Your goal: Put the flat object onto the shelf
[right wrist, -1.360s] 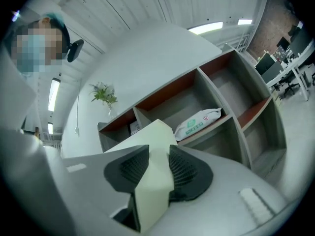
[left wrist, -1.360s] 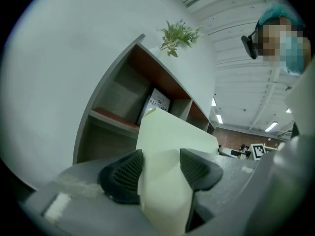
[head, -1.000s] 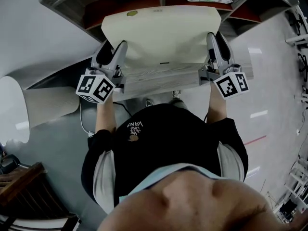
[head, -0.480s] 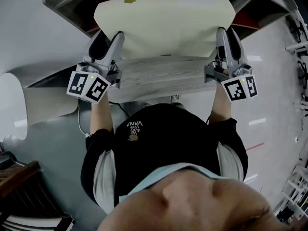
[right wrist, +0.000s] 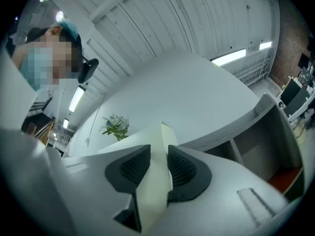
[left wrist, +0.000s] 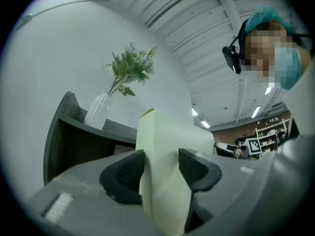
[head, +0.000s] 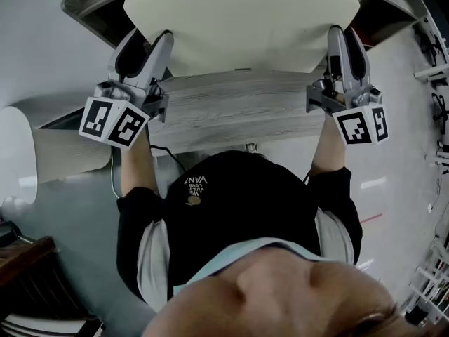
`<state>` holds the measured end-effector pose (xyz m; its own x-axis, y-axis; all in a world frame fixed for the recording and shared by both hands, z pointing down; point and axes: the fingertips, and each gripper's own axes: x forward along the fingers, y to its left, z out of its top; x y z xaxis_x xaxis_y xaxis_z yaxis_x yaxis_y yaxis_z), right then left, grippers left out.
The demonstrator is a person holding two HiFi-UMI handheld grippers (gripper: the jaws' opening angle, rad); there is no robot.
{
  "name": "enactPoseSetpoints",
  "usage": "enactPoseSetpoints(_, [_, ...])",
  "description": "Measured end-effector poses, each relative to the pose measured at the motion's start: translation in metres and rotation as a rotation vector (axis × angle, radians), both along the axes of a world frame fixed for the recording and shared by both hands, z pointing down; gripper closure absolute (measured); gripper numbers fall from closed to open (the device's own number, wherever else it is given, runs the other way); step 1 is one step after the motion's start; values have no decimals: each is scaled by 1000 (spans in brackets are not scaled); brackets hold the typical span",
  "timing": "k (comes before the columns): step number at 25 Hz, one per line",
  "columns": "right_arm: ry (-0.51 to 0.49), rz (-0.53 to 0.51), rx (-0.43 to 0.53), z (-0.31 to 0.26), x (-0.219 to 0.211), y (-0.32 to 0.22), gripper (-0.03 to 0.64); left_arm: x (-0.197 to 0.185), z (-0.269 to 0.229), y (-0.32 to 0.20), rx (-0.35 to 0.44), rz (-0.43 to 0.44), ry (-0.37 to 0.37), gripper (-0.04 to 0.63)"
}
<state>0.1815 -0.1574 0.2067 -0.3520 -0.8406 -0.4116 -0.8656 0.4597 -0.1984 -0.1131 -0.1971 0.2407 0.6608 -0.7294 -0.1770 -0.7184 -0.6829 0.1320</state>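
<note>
A flat cream box (head: pixel 238 20) is held up by its two near corners in front of the dark grey shelf unit (head: pixel 83 5). My left gripper (head: pixel 144 44) is shut on its left corner, and the box edge (left wrist: pixel 165 171) sits between pads that press on it. At the right corner, my right gripper (head: pixel 345 41) is shut on the box, and its jaws are closing tighter on the cream edge (right wrist: pixel 155 181). The box hides most of the shelf openings in the head view. The shelf's side wall (left wrist: pixel 74 132) and compartments (right wrist: pixel 266 132) show in the gripper views.
A grey wood-grain tabletop (head: pixel 231 114) lies below the box, in front of the person. A glass vase with a green plant (left wrist: pixel 101 109) stands on the shelf top. A white round surface (head: pixel 14 153) is at the left and wooden furniture (head: pixel 28 272) at the lower left.
Both grippers have lifted the cream box upward and toward the shelf. It now covers the shelf items seen before and runs past the top of the head view.
</note>
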Motion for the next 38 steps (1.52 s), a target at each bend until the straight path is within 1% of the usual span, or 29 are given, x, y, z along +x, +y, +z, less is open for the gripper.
enactPoseSetpoints(5, [45, 1, 72, -5, -5, 9, 518, -4, -5, 10, 62, -14, -4, 371])
enactPoseSetpoints(7, [58, -5, 102, -21, -3, 8, 518, -1, -22, 10, 92, -18, -13, 371])
enactPoseSetpoints(12, [72, -2, 146, -83, 23, -10, 520, 24, -89, -7, 140, -19, -48, 373])
enactPoseSetpoints(17, [86, -31, 193, -107, 23, -19, 523, 26, -116, -11, 194, -31, -54, 374])
enactPoseSetpoints(22, [96, -50, 217, -124, 23, -29, 525, 27, -139, -15, 241, -50, -58, 375])
enactPoseSetpoints(29, [100, -72, 254, -147, 25, -48, 527, 32, -164, -31, 277, -60, -58, 377])
enactPoseSetpoints(33, [113, -66, 267, -160, 28, -61, 528, 35, -173, -46, 276, -63, -46, 379])
enactPoseSetpoints(38, [112, -68, 252, -177, 43, -96, 528, 51, -193, -76, 273, -54, -22, 382])
